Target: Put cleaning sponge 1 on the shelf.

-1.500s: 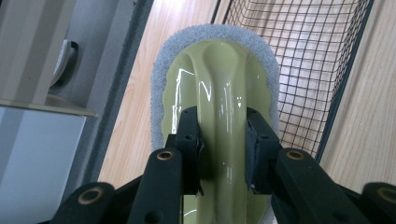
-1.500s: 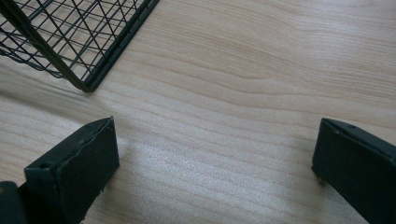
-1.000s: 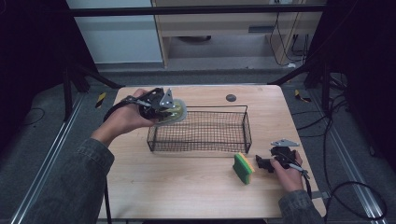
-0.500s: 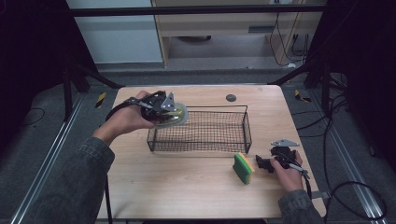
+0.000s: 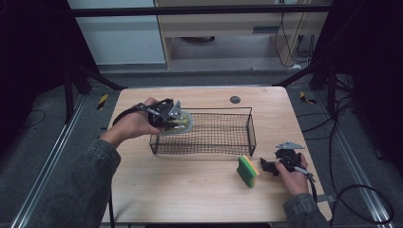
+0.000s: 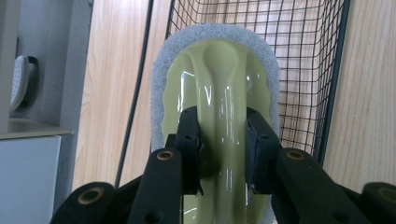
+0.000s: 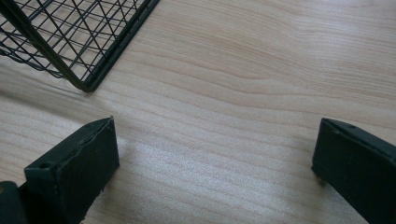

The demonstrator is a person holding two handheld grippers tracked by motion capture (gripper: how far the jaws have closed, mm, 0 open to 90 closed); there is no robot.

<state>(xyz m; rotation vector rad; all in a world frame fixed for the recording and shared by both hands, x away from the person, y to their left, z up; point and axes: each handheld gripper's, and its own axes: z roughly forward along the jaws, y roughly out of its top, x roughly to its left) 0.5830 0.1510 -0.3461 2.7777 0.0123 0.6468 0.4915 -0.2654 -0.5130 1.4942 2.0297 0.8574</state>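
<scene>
My left gripper [image 6: 223, 140] is closed on the smooth, stiff plastic handle of the light scrubber [image 6: 219, 79], which seems slippery, while my right gripper [image 7: 215, 163] waits wide open.

A wire basket [image 5: 209, 133] is set at the middle of the table [image 5: 190, 190]. A scrubber [image 5: 178, 122] is held over its left end. A sponge [image 5: 247, 171] is stood before its right end, just beside the right gripper [image 5: 264, 166].
</scene>
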